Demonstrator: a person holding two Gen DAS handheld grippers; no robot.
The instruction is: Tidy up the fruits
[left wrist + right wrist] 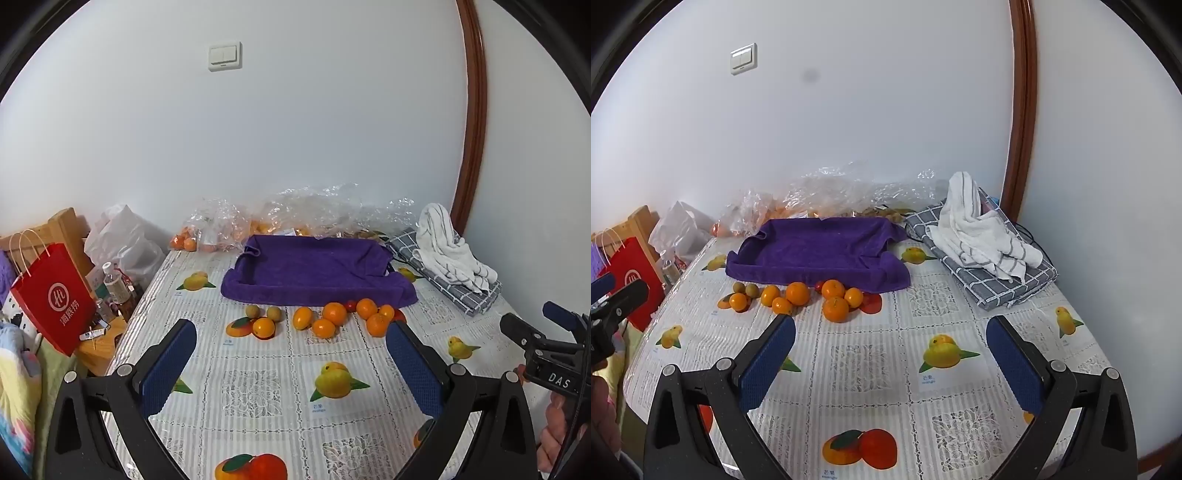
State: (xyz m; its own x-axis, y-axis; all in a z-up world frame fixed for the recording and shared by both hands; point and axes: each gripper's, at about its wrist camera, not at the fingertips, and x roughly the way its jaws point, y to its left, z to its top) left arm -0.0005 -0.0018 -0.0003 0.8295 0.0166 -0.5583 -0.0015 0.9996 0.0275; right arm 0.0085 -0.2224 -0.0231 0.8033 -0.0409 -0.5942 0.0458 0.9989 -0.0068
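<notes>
Several oranges (334, 313) (798, 293) lie loose on the table in front of a purple-towel-lined tray (314, 273) (816, 251). Two small brownish-green fruits (274, 314) (752, 290) sit at the left of the row, and a small red fruit (351, 305) (820, 285) lies among the oranges. My left gripper (291, 332) is open and empty, held above the table short of the fruit. My right gripper (891, 328) is open and empty, to the right of the fruit. The right gripper also shows at the left wrist view's right edge (532, 325).
The table has a fruit-print cloth (258, 398) (871, 369). Clear plastic bags with more oranges (221, 225) (820, 195) lie against the back wall. Folded grey and white towels (447, 254) (982, 243) sit at the back right. A red paper bag (55, 299) and bottles stand off the left edge.
</notes>
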